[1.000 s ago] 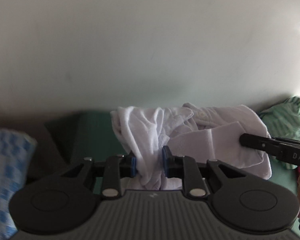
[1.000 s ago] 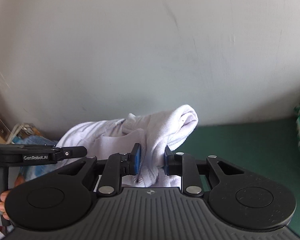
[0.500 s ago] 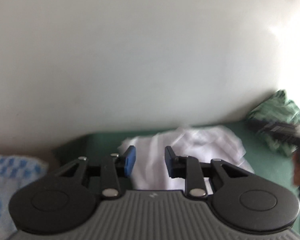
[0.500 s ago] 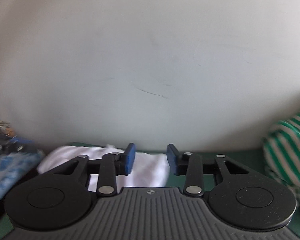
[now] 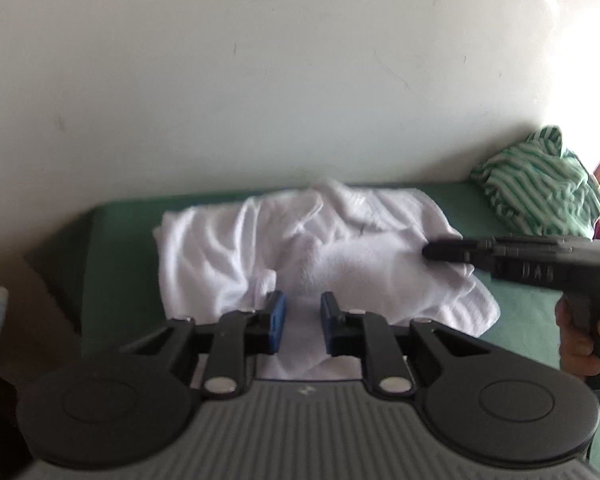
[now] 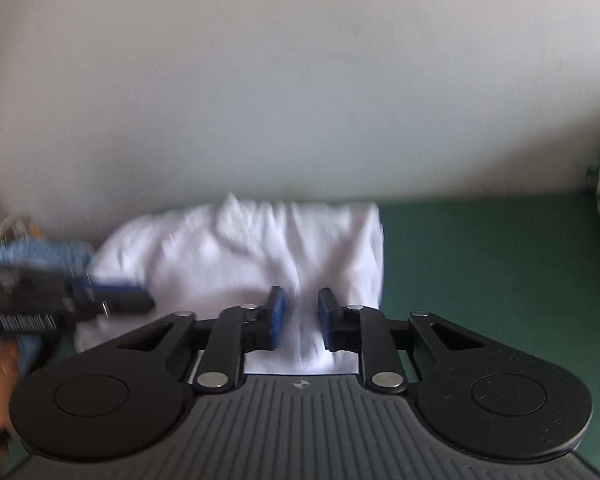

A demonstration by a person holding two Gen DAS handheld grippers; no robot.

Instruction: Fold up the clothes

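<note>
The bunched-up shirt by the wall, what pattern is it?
Green and white stripes; clearest in the left wrist view.

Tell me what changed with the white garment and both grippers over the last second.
Both grippers let go: the left gripper and right gripper, each shut on a bunch of the white garment a second ago, now stand open above it. The garment dropped from a lifted bundle to lying on the green surface. The striped green garment stayed put.
</note>
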